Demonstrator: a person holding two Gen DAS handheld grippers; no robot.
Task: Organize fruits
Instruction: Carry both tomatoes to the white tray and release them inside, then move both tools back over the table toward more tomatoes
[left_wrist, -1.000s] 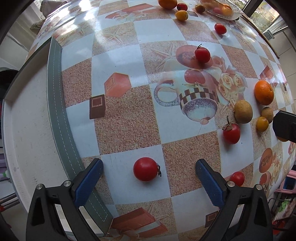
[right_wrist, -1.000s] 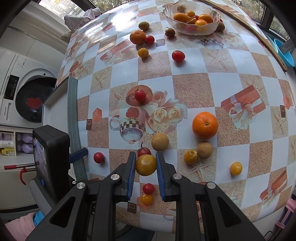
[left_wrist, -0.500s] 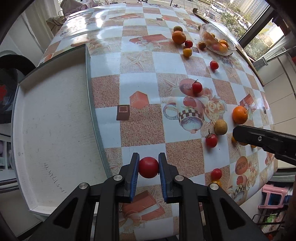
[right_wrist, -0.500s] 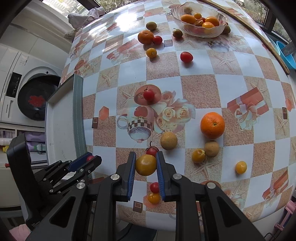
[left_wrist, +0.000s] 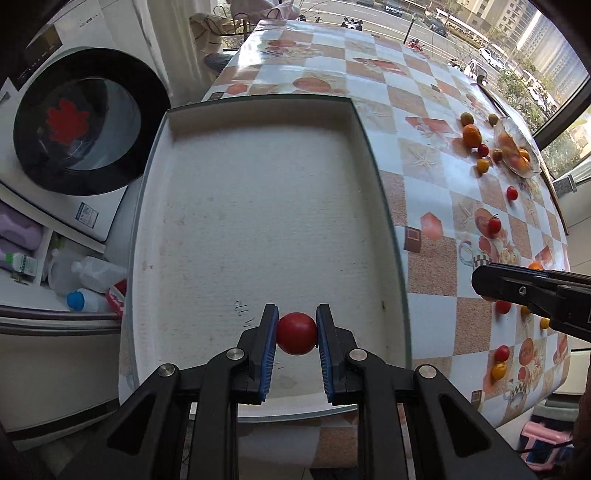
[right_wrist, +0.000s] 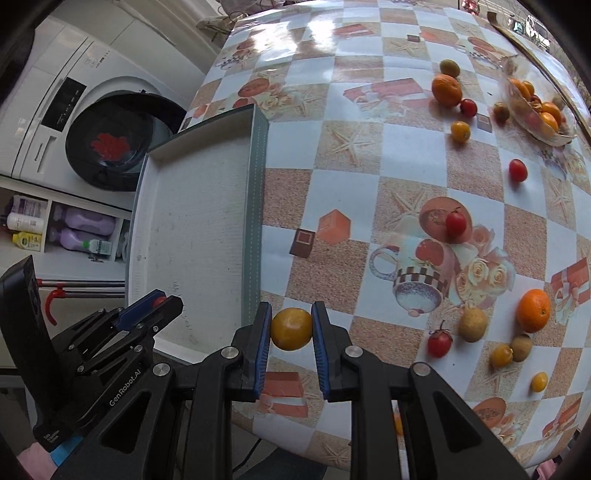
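1. Over the near end of the white tray (left_wrist: 258, 206), my left gripper (left_wrist: 296, 334) has a red tomato (left_wrist: 296, 333) pinched between its blue pads (left_wrist: 268, 350); both pads press on its sides, and the jaws have just been closing onto it.
2. Seen through the left wrist camera, that tomato sits above the tray floor, close to its near edge, beside some faint handwriting.
3. My right gripper (right_wrist: 291, 329) is clamped narrow on a yellow-orange fruit (right_wrist: 291, 329), a pad touching each side.
4. From the right wrist camera, that fruit hangs over the checkered tablecloth (right_wrist: 354, 192), just beside the tray's right rim (right_wrist: 255, 221).
5. My left gripper also shows at the lower left of the right wrist view, a sliver of red visible between its tips.
6. Along the table's near edge lie an orange (right_wrist: 533, 310), a tan round fruit (right_wrist: 472, 324), a stemmed red tomato (right_wrist: 439, 341) and small yellow fruits (right_wrist: 501, 355).
7. Toward the far right corner, a glass bowl (right_wrist: 532, 110) holds orange fruits, with another orange (right_wrist: 447, 90) and a few small fruits near it.
8. Off the table's left edge stands a washing machine (left_wrist: 81, 122), with bottles (left_wrist: 88, 273) on a shelf below it.
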